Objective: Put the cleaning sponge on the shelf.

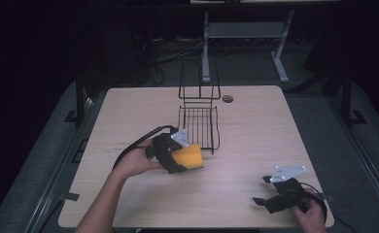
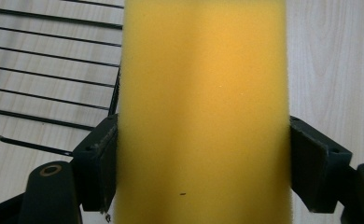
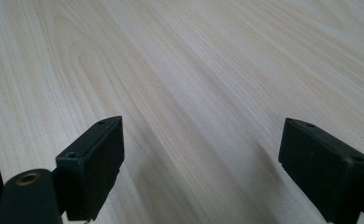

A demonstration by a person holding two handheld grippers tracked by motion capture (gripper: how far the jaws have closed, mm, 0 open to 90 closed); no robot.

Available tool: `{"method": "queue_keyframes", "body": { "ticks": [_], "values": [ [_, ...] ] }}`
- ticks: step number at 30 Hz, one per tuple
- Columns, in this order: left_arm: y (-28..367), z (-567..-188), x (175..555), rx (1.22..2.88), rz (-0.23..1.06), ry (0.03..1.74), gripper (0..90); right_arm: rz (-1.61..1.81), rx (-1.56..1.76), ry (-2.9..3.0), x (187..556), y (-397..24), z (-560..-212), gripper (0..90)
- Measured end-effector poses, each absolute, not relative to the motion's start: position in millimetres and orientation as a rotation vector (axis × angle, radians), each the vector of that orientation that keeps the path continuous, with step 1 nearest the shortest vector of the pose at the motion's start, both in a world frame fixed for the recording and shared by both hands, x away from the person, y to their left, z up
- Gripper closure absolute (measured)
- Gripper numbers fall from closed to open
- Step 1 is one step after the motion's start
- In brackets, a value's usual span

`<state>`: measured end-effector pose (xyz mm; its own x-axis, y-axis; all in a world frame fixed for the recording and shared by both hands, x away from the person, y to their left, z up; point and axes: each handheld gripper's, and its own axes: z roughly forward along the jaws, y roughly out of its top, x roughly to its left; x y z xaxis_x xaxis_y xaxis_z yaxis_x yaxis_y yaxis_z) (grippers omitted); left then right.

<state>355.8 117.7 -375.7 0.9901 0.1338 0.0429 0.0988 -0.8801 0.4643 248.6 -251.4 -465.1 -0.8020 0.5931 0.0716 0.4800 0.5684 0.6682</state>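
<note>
porous yellow sponge (image 2: 203,112) squeezed by left gripper (image 1: 178,162), beside wire rack (image 1: 198,127).

Main thing in the way is the black wire rack (image 1: 199,119) sitting mid-table, its tall back frame at the far end. The left gripper (image 1: 178,158), clamped on a yellow sponge (image 1: 188,157), sits right at its near edge. Bare wooden table (image 1: 255,136) lies right of the rack, and the wide-open right gripper (image 1: 263,191) has plain wood ahead.
</note>
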Motion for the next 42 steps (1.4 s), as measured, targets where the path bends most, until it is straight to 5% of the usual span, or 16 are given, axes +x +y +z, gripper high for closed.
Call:
{"method": "queue_keyframes", "body": {
  "ticks": [42],
  "values": [
    [103.1, -361.5, 395.7, 2.669, 0.12, 0.14, 21.8, 1.044, 0.911, 2.632, 249.5, -253.5, -463.9, 13.9]
  ]
}}
